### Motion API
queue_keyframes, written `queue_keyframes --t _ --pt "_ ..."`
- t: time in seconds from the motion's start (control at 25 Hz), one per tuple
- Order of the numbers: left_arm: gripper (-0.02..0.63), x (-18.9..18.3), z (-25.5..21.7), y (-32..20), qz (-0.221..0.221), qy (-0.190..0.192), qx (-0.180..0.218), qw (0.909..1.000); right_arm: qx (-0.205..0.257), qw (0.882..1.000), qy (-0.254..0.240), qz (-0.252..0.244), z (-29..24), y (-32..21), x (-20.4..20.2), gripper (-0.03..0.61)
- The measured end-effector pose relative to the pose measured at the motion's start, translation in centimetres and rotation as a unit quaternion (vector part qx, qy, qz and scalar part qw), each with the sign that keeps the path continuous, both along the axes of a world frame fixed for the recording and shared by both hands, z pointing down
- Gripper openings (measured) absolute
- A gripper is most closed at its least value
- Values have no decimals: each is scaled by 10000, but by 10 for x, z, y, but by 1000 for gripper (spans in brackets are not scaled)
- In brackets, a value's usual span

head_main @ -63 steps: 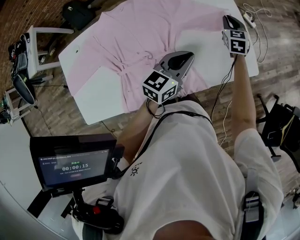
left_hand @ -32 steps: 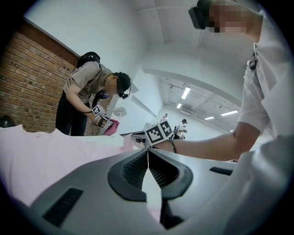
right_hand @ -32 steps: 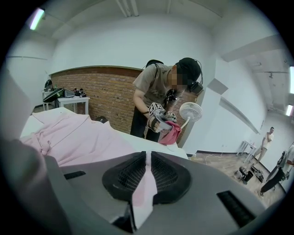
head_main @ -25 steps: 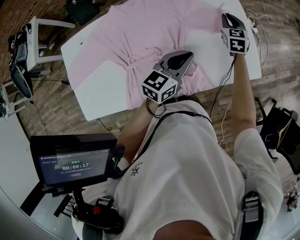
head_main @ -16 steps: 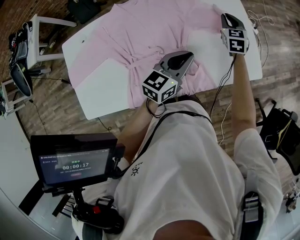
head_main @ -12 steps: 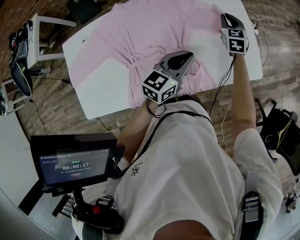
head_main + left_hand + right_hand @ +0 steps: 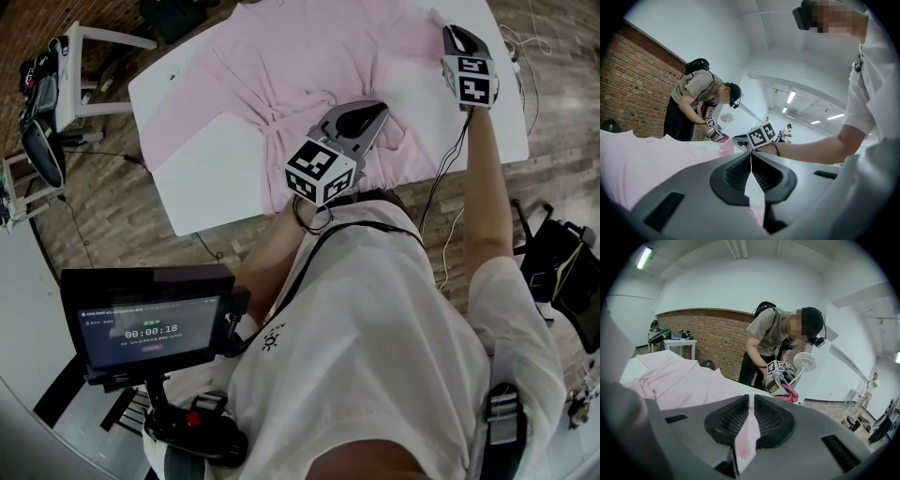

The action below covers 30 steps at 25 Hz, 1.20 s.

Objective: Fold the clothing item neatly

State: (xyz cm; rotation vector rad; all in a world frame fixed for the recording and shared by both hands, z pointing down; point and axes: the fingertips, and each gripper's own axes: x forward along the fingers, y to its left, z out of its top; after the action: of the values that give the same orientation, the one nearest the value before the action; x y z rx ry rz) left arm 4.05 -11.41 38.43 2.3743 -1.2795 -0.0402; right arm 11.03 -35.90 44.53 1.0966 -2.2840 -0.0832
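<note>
The shirt (image 7: 281, 56) lies spread on the table (image 7: 202, 178), running away up-left from both tongs. My right tongs (image 7: 454, 34) clamp its far-right edge. My left tongs (image 7: 375, 114), nearer me, are closed, I think on a thin fold mid-body.

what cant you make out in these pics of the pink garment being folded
- Pink garment: far edge cut off by the head view's top edge.
- Left claw: shut, but its own view doesn't show whether cloth is pinched.
- Right claw: which garment part it grips; the claw covers it in the head view.
- Screen: small text unreadable, head view.
</note>
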Motion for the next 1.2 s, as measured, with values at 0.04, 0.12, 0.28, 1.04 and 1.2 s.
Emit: queue_keyframes --t 0.04,0.12,0.28,1.04,1.2 --pt "4 0 0 1 11 -9 2 10000 3 10000 -1 -15 -1 1 -2 40" --pt "5 -1 1 3 32 -34 9 10000 11 10000 -18 -52 -2 3 -7 40" --pt "4 -6 1 5 -14 -25 17 10000 28 9999 4 -128 -2 5 -15 40" --pt "3 -26 3 9 -269 -3 41 9996 128 9986 -10 -511 -10 7 -62 40" --pt "5 -33 4 11 -364 1 47 9993 141 9981 -47 -601 -11 10 -74 40"
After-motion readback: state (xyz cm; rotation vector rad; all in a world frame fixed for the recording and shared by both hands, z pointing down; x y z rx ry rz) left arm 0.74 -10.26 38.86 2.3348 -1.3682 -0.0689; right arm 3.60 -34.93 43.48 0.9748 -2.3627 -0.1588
